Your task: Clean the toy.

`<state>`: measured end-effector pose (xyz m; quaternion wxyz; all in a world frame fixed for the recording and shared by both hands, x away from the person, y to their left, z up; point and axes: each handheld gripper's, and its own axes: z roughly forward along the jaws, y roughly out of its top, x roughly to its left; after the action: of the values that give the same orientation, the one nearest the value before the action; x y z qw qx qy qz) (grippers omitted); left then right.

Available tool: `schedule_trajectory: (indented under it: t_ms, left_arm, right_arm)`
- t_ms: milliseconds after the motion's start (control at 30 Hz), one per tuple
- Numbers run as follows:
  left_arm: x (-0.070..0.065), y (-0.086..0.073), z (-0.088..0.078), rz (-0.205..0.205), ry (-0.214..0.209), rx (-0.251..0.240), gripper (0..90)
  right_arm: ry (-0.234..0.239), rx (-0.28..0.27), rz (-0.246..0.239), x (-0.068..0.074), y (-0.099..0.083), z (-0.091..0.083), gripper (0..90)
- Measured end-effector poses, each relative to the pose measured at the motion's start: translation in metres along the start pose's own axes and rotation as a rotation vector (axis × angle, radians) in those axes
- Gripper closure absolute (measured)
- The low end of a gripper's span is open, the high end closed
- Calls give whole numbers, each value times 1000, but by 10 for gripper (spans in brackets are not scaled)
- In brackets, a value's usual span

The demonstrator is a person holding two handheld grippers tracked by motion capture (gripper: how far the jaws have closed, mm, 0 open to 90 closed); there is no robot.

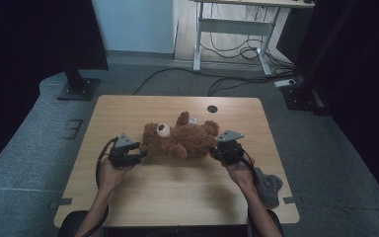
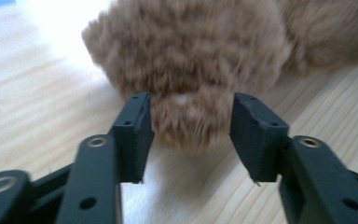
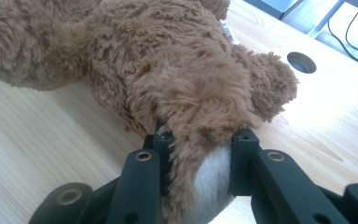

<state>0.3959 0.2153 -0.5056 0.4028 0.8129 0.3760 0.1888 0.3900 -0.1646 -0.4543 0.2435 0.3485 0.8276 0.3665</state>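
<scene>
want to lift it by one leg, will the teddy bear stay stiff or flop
Likely flops: the teddy bear is soft plush, and its paw bunches between the right gripper jaws. Probably light for its size, and the shaggy fur should resist slipping.

Light wooden table (image 1: 143, 197), rounded corners, round cable hole (image 1: 212, 108) near the 12 o'clock edge. Brown teddy bear (image 1: 180, 139) lies at centre, head toward 9 o'clock, legs toward 3 o'clock. Grey cloth (image 1: 269, 186) lies at the 4 o'clock corner, overhanging the edge.
</scene>
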Motion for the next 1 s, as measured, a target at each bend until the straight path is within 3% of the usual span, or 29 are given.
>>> schedule_trajectory:
  t_ms: [67, 133, 267, 367, 567, 733, 867, 900, 1000]
  left_arm:
    - [0, -3, 6, -5, 2, 16, 411]
    - [0, -3, 9, -12, -3, 21, 431]
    - [-1, 0, 12, 3, 2, 24, 561]
    - [1, 3, 14, -10, 10, 23, 666]
    - [9, 8, 22, -12, 28, 49, 674]
    - [10, 11, 20, -12, 52, 59, 584]
    - [7, 14, -5, -33, 60, 2, 453]
    - [5, 17, -13, -38, 53, -15, 420]
    - [-8, 25, -31, -40, -36, -66, 359]
  right_arm:
    - [3, 0, 0, -1, -2, 0, 705]
    - [8, 1, 6, -1, -4, 0, 702]
    - [19, 7, 0, 2, -6, -2, 694]
    - [40, 5, 9, 3, -10, -3, 689]
    - [76, 7, 3, 14, -15, -8, 675]
    - [94, 8, 15, 19, -20, -6, 643]
    - [112, 11, 43, 16, -22, -7, 594]
    - [116, 11, 44, 16, -22, -7, 589]
    - [113, 18, 45, 17, -21, -7, 581]
